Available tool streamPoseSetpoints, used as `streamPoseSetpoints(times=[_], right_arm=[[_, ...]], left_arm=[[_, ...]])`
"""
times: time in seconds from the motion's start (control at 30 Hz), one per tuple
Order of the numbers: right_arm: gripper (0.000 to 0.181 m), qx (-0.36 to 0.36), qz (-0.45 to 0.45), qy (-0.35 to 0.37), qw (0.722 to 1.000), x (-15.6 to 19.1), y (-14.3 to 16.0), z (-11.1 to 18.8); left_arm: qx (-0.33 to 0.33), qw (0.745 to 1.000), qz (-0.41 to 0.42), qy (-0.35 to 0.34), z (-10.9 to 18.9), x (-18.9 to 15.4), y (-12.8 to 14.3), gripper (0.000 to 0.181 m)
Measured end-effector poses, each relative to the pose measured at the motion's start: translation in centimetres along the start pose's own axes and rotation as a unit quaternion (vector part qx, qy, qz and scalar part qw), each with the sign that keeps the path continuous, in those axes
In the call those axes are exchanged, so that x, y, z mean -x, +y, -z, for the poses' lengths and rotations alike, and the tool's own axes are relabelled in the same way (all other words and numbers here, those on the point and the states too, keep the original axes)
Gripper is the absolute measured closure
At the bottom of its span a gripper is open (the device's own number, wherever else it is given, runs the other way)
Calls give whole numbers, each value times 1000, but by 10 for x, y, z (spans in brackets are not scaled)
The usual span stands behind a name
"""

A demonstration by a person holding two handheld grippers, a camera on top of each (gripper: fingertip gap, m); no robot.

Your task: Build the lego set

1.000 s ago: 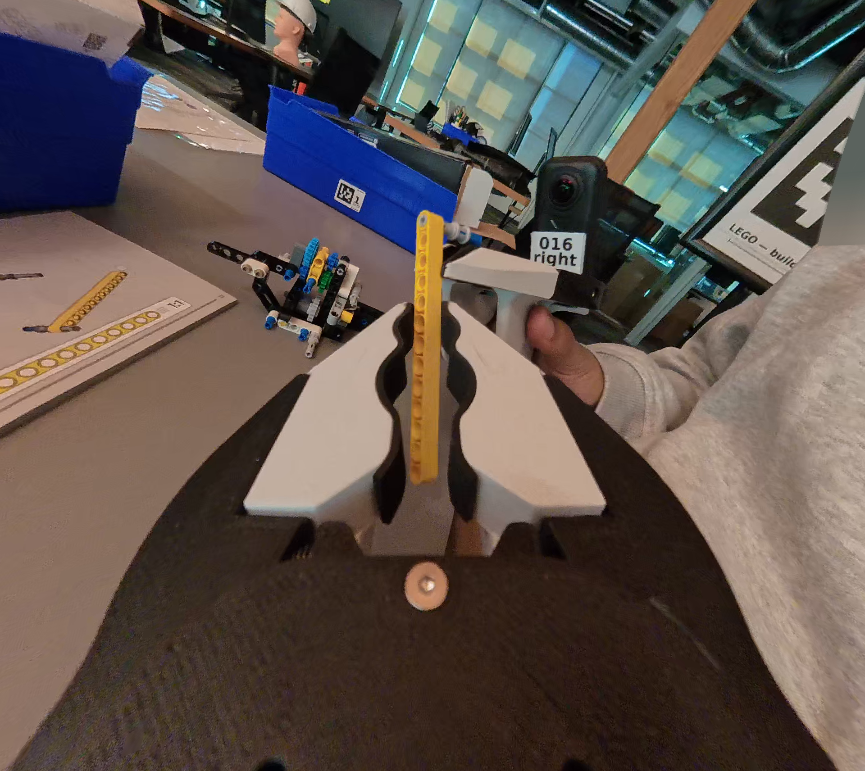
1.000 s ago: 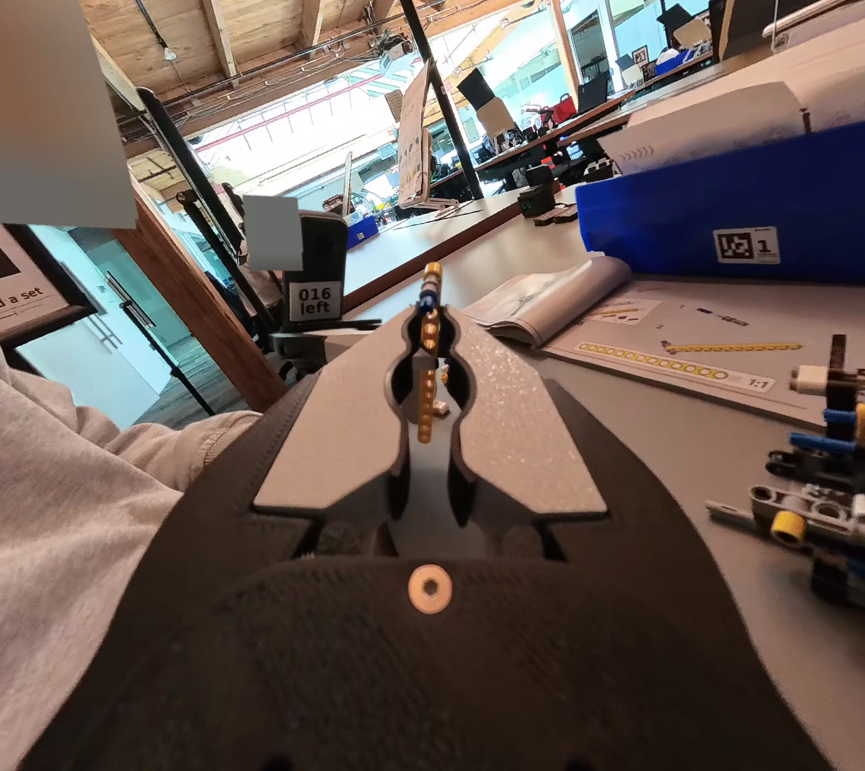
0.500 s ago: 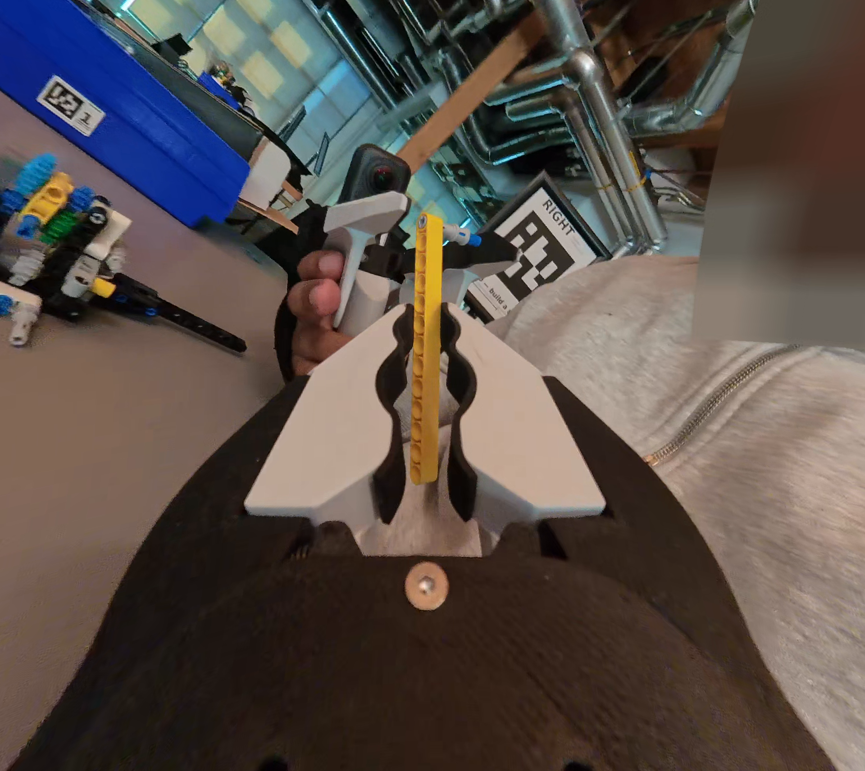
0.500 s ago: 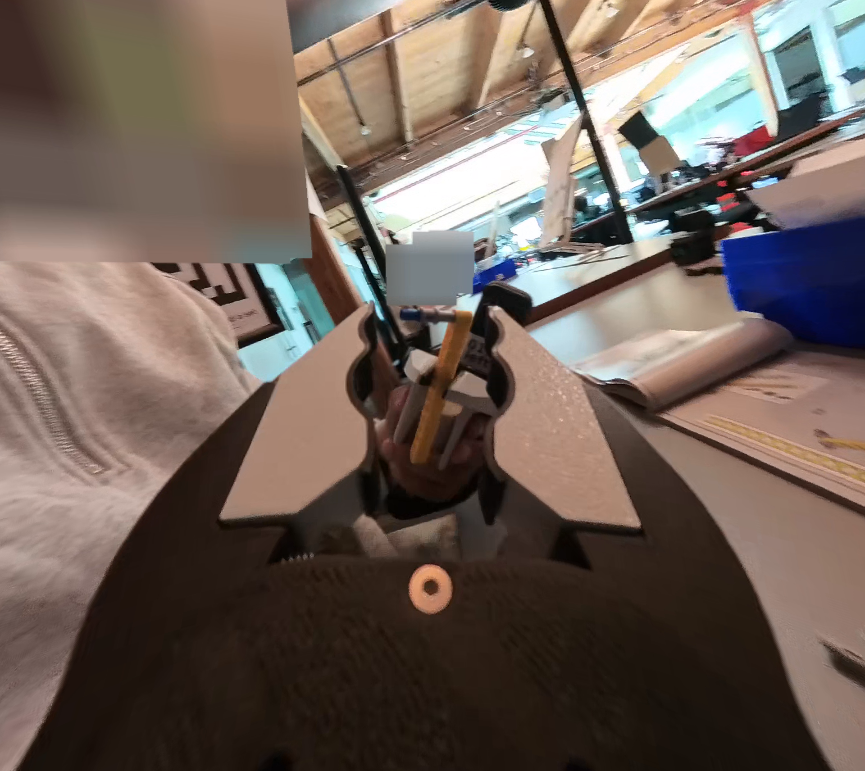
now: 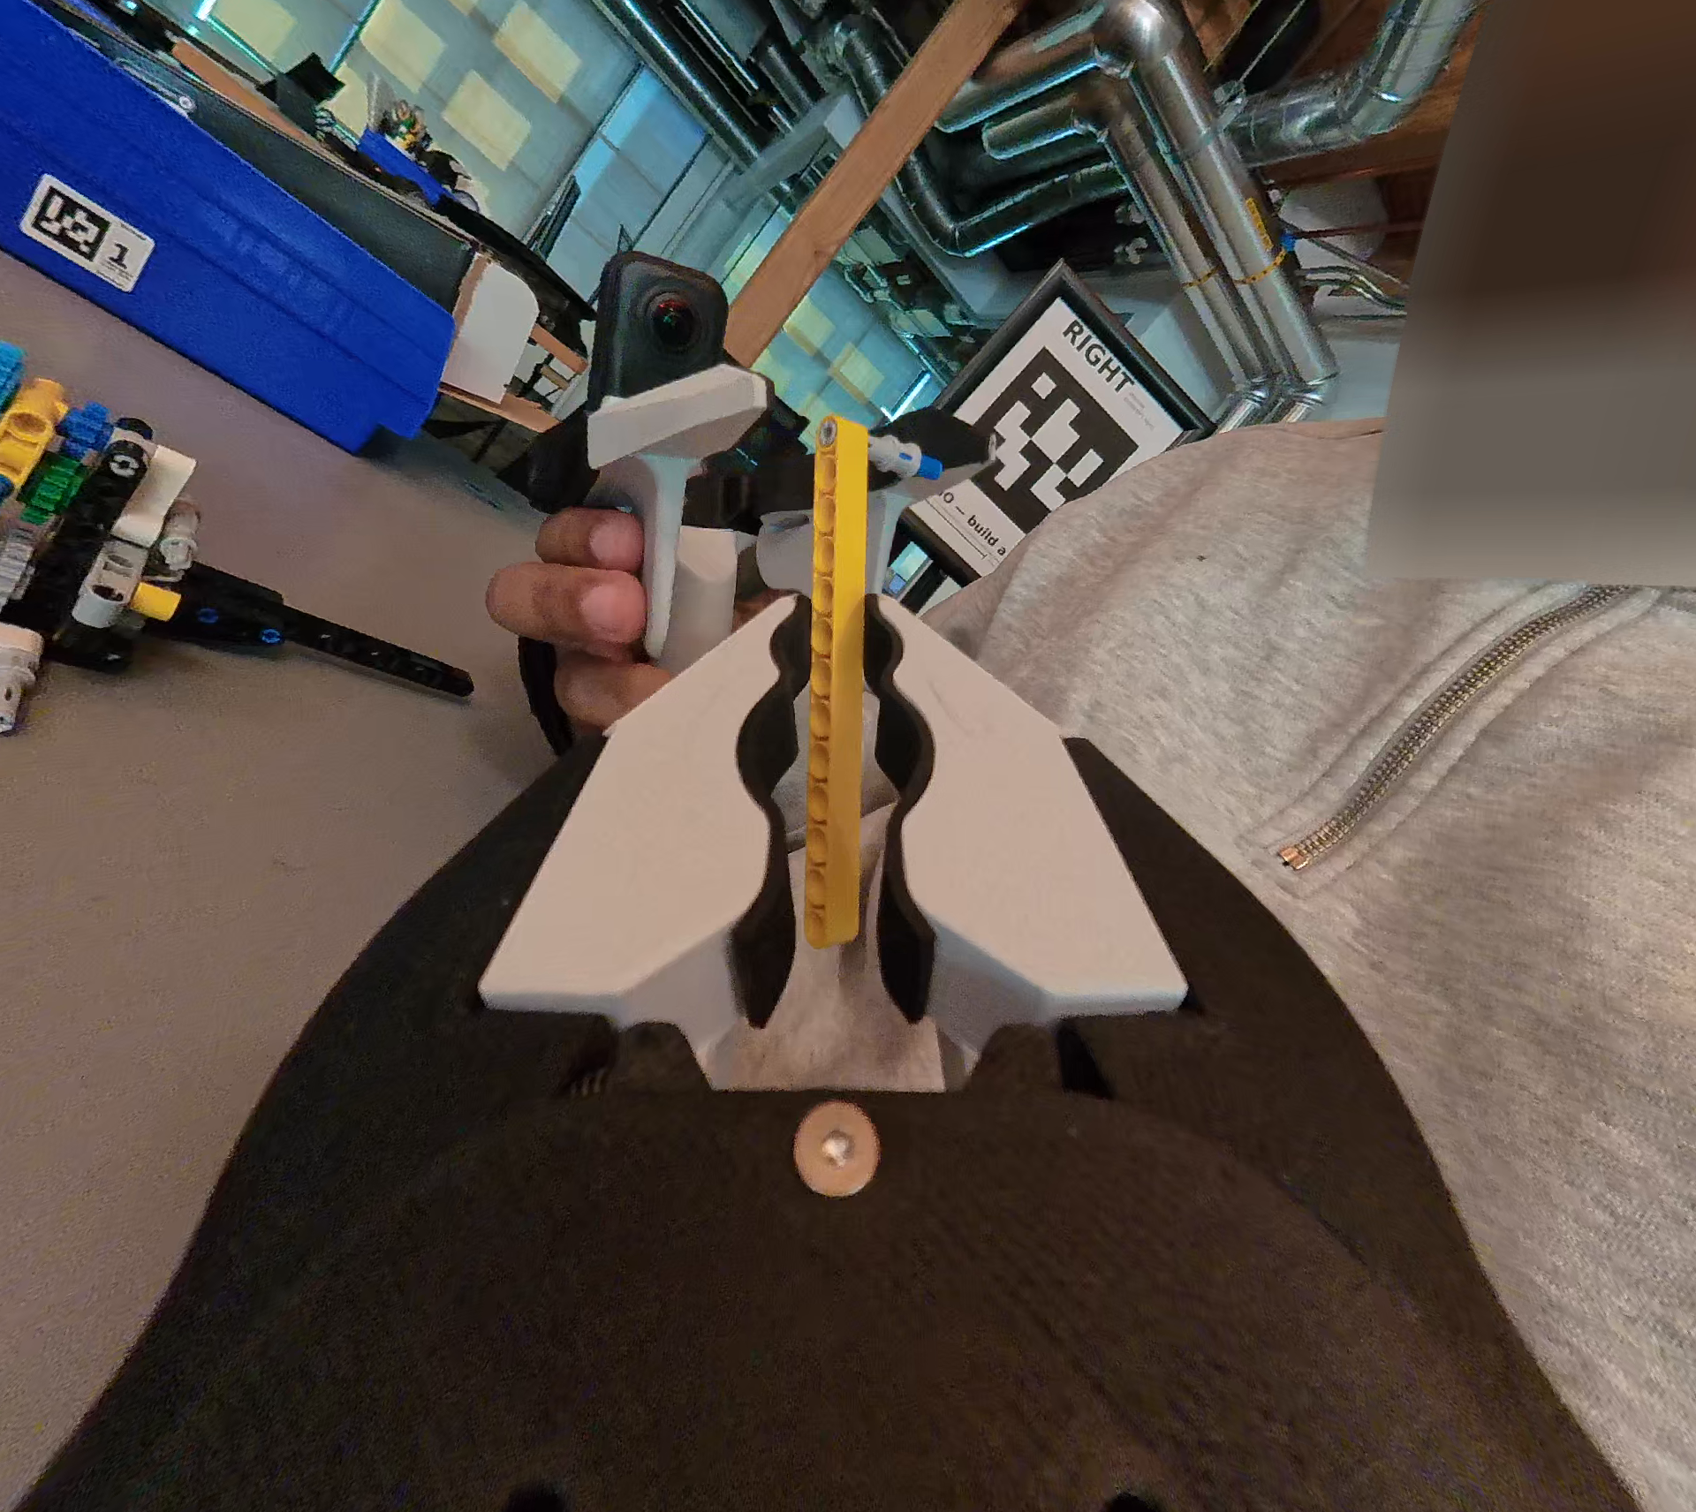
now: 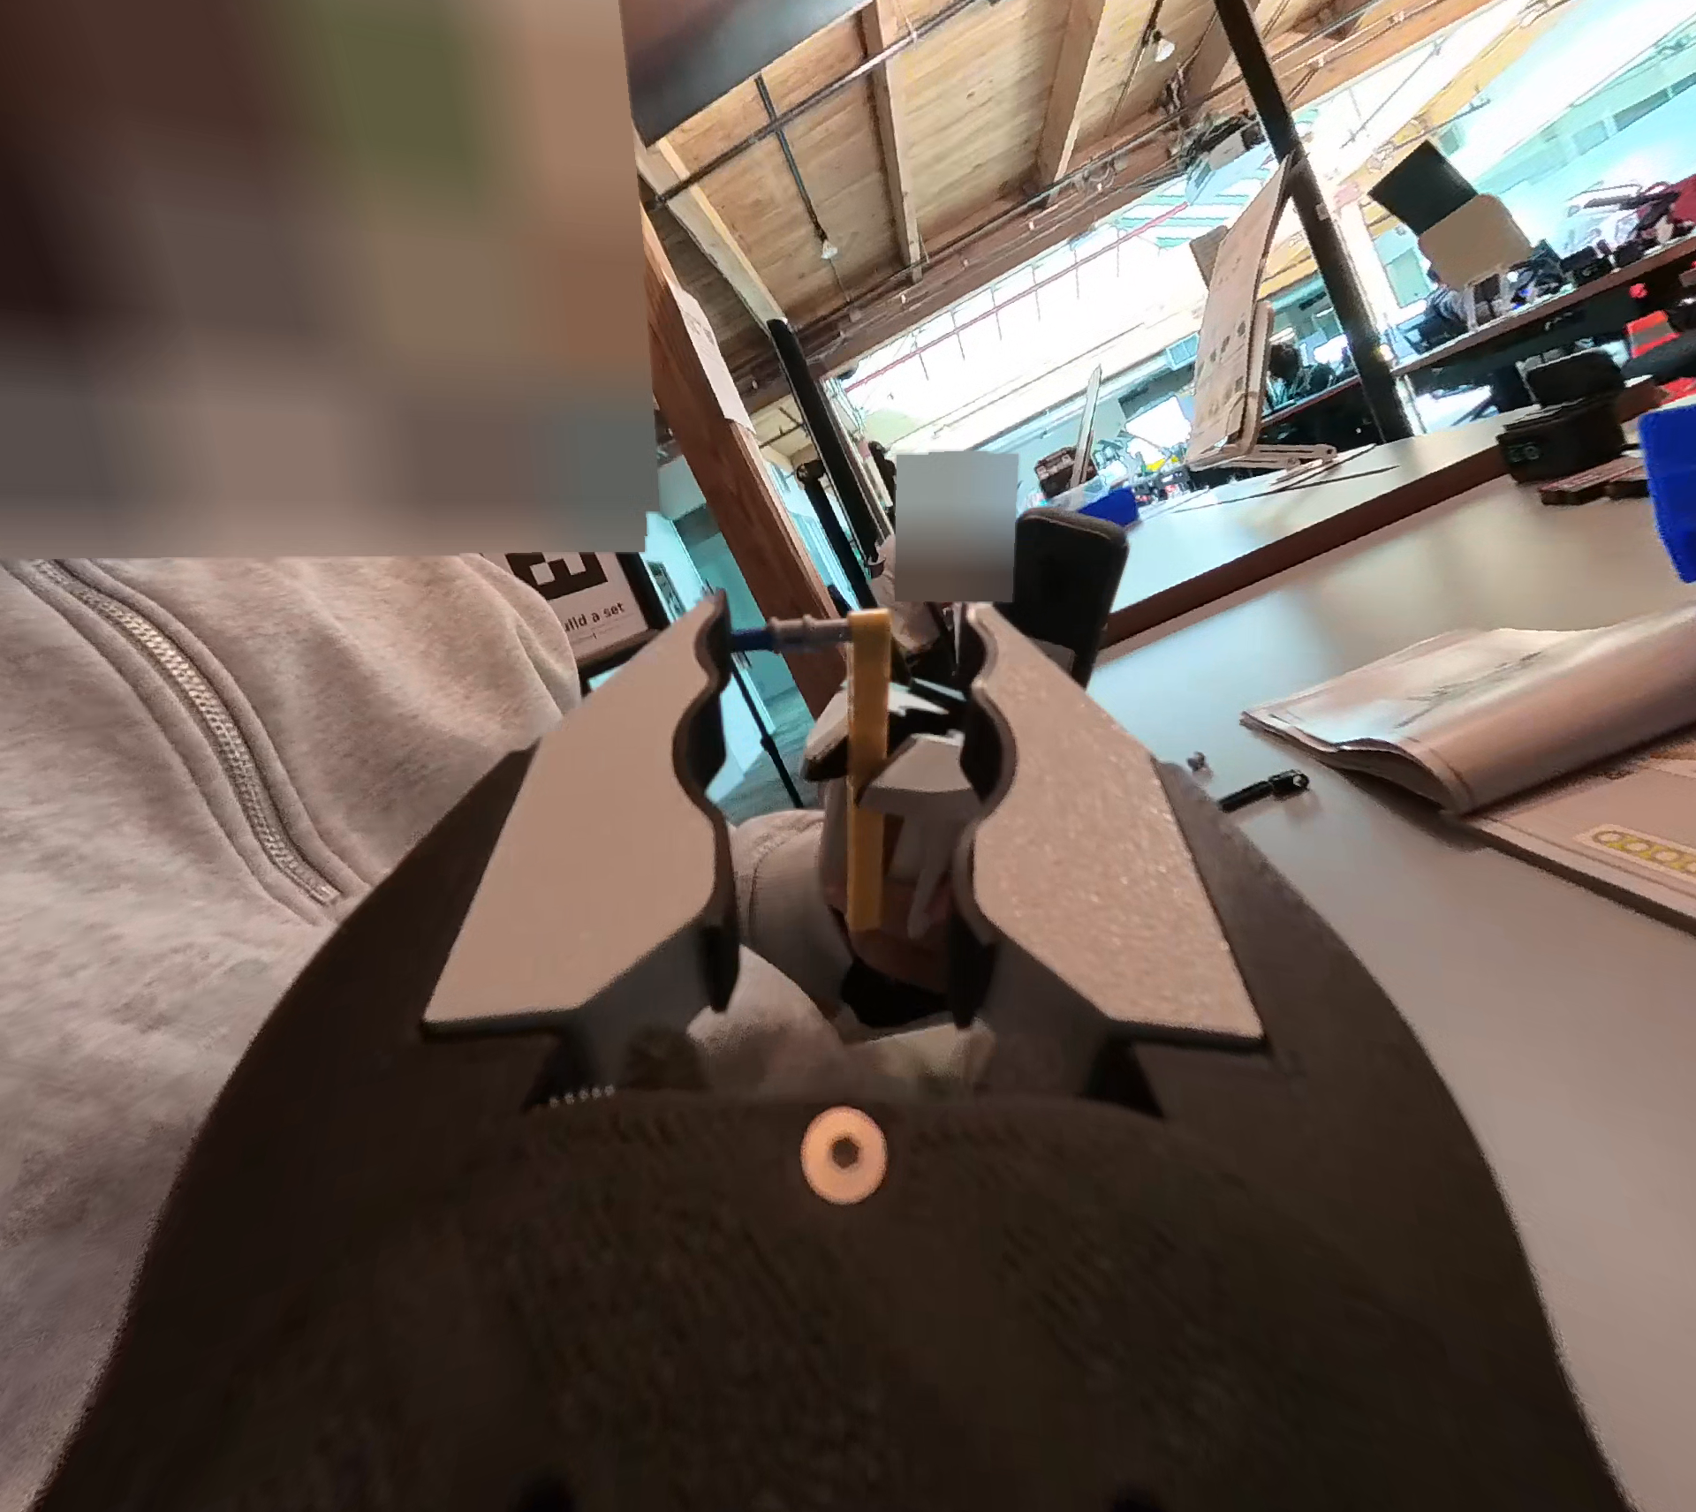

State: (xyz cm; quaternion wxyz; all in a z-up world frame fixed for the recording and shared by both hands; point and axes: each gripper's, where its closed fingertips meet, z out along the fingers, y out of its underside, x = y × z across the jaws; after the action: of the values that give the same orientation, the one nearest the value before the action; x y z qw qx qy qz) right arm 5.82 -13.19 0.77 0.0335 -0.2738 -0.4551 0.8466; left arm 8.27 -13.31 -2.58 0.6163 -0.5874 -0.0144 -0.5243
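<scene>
Since one second ago both of my grippers have lifted from the desk (image 5: 275, 871) and turned toward my chest, and my right gripper (image 6: 844, 642) has opened: before, its jaws were closed on the pin at the beam's end; now they stand wide apart.

My left gripper (image 5: 831, 624) holds the yellow beam (image 5: 833, 679) firmly, jaws closed on its lower half, and the beam stands almost upright, with its top end well above the jaw tips. A small blue and grey pin (image 5: 904, 454) sits in the top hole of the beam and sticks out to the side. In the right wrist view this pin (image 6: 789, 633) points toward the tip of my right gripper's left jaw; whether it touches the jaw I cannot tell. The beam (image 6: 867, 771) shows between the open right jaws but farther away, so the right gripper holds nothing.

I judge the step in hand is fitting the pin into the end of the beam, and that the pin is now placed. The next move probably asks me to check that the pin is pushed fully in, then to bring the beam to the partly built model (image 5: 83, 514) that lies at the left side of the desk, in front of the blue bin (image 5: 275, 293). The open instruction booklet (image 6: 1468, 706) lies on the desk at my right.
</scene>
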Motion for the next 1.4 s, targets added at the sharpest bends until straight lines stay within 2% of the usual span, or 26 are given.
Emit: streamPoseSetpoints(times=[0.37,0.93,1.1,1.2,1.4], right_arm=[[150,-4,-2,-25,1000,8,-2,2],[151,18,31,-23,999,11,1,1],[150,6,10,-22,1000,9,0,1],[135,5,-4,-20,1000,6,2,0],[130,17,-80,-51,995,7,8,-1]], left_arm=[[8,1000,-7,-1,0,0,2,175],[15,1000,-17,-6,0,0,3,175],[17,999,-30,-9,0,-1,3,175],[20,999,-44,-13,-1,-2,4,175],[19,998,-51,-15,0,-3,3,175]])
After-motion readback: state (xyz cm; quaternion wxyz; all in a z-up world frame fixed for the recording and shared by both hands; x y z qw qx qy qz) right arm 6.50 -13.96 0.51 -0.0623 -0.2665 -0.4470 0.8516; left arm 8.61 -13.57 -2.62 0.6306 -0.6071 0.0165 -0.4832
